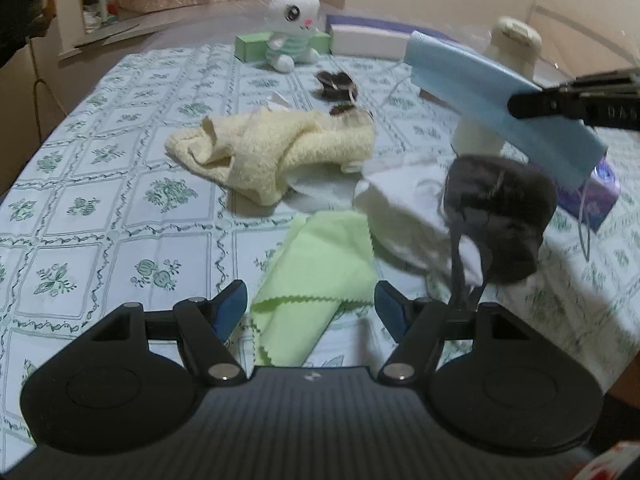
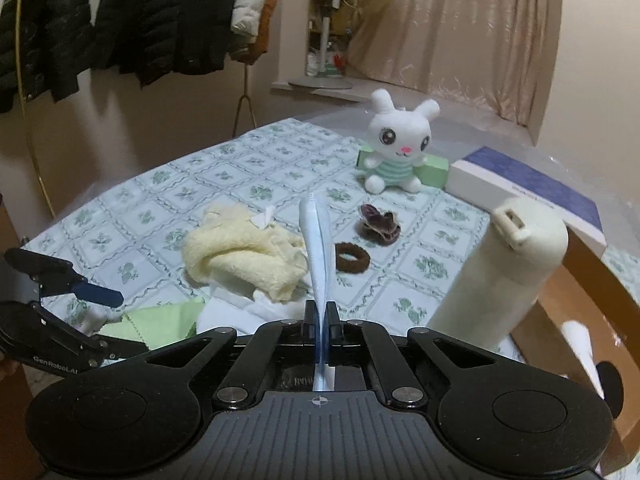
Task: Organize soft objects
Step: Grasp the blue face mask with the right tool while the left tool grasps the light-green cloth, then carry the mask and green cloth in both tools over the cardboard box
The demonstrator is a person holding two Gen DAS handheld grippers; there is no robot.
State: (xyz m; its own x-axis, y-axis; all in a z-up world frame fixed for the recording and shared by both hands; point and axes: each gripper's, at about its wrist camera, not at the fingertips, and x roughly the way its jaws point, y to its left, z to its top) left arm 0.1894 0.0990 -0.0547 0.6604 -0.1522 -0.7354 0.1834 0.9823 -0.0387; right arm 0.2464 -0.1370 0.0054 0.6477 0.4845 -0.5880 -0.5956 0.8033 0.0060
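My right gripper is shut on a blue face mask, held edge-on above the table; from the left wrist view the mask hangs in the air at the right gripper's tip. My left gripper is open and empty, low over a light green cloth; it also shows in the right wrist view. A yellow towel lies mid-table. A white cloth and a dark grey mask lie right of the green cloth. A white bunny plush sits at the back.
A cream bottle stands at the right, close to the held mask. Brown hair ties and a dark scrunchie lie behind the towel. A green box, a white-purple box and a purple packet are also on the patterned tablecloth.
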